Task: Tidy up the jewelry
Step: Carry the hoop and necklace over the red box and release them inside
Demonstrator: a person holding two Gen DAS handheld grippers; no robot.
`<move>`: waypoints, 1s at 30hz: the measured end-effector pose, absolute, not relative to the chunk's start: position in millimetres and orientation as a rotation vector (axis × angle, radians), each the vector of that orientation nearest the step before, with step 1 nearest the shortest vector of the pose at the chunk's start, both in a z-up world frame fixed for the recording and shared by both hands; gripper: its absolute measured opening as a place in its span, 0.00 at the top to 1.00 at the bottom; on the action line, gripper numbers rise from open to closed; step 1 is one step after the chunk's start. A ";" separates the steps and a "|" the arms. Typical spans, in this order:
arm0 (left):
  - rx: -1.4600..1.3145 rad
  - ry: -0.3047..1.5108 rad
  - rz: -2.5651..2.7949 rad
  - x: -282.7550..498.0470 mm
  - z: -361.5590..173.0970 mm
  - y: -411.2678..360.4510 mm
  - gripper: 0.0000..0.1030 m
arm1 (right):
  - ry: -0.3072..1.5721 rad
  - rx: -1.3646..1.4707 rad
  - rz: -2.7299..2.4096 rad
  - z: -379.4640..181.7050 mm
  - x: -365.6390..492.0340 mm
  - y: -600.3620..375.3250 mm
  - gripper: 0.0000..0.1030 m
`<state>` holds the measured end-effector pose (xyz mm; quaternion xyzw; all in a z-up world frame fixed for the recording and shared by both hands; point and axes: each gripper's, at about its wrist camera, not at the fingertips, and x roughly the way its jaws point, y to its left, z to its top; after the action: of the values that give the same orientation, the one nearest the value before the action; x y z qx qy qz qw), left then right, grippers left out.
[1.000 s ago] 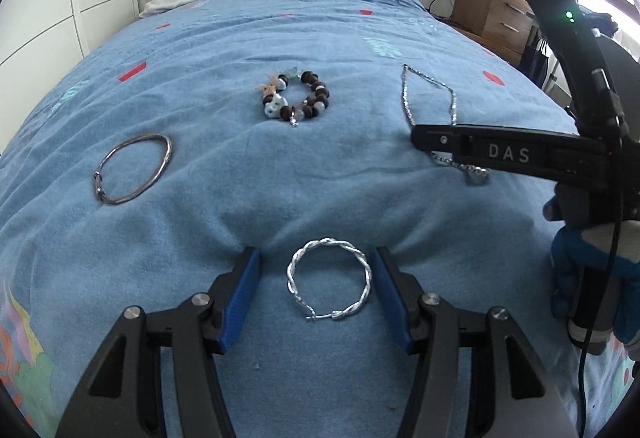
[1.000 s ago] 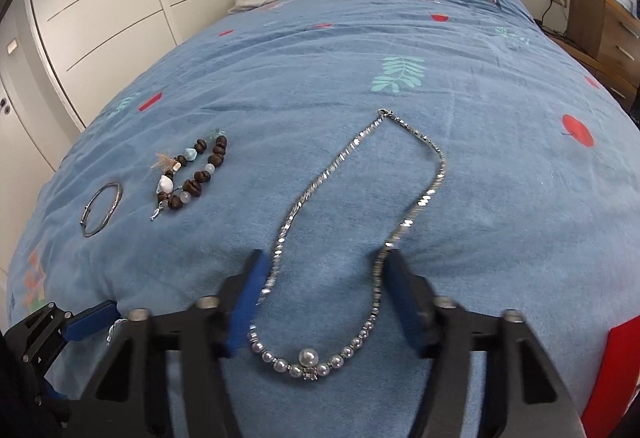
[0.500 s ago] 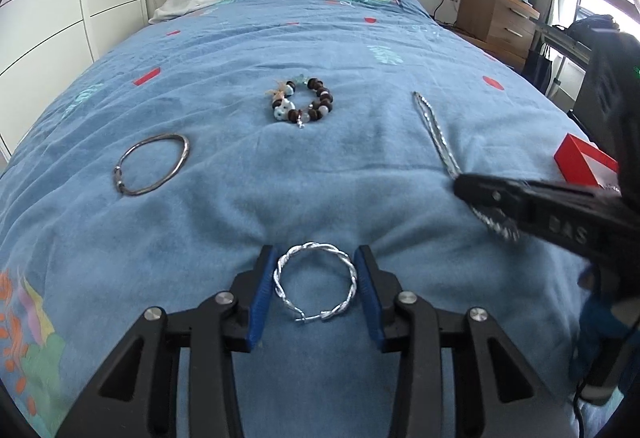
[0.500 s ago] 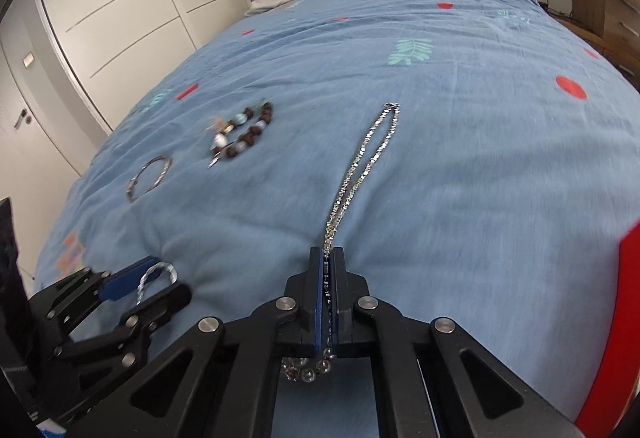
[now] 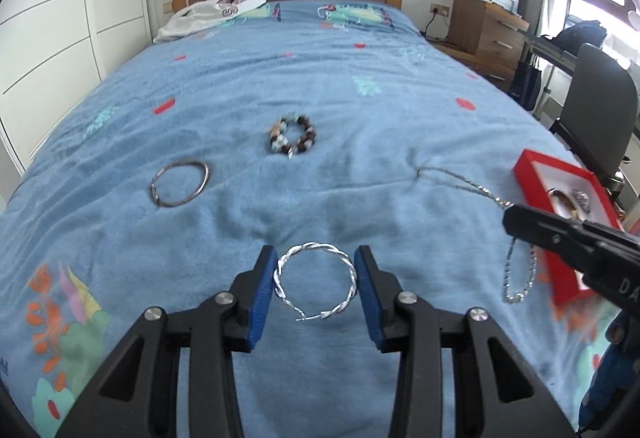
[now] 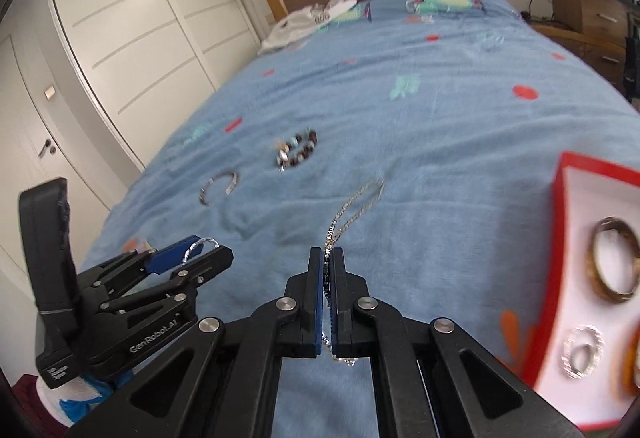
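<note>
Left tongs point(image 5: 316, 280) angle down, jaws part-open, pads pressing a twisted silver hoop point(image 5: 314, 280) – right tongs point(image 6: 329, 302) fully closed, pinching a chain necklace point(image 6: 352, 208).

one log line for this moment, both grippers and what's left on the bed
left gripper: shut on twisted silver bangle | right gripper: shut on silver necklace | on bed: beaded bracelet, plain bangle

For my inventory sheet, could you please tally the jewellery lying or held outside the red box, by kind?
Metal bangles: 2 (twisted bangle, plain bangle)
Beaded bracelet: 1
Chain necklace: 1
Total: 4
</note>
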<state>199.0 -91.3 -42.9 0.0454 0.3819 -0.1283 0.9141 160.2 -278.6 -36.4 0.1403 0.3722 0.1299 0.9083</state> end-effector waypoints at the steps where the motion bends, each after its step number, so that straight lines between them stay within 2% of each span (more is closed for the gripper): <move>1: 0.095 0.779 -0.271 195.3 -37.8 -94.1 0.64 | 0.757 0.291 0.263 -30.6 156.9 -281.2 0.97; 11: 0.105 0.711 -0.385 165.8 10.8 -152.8 0.64 | 0.625 0.312 0.178 26.9 109.9 -327.6 0.97; 17: 0.119 0.698 -0.470 154.0 21.1 -206.5 0.64 | 0.579 0.322 0.098 45.6 83.8 -373.6 0.97; 30: 0.184 0.743 -0.613 159.4 -9.7 -323.0 0.64 | 0.621 0.376 -0.059 3.0 80.3 -469.6 0.97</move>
<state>159.4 -323.0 -9.7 0.0885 0.3566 -0.2946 0.8822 80.3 -469.6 3.0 0.1838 0.3038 -0.0288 0.9344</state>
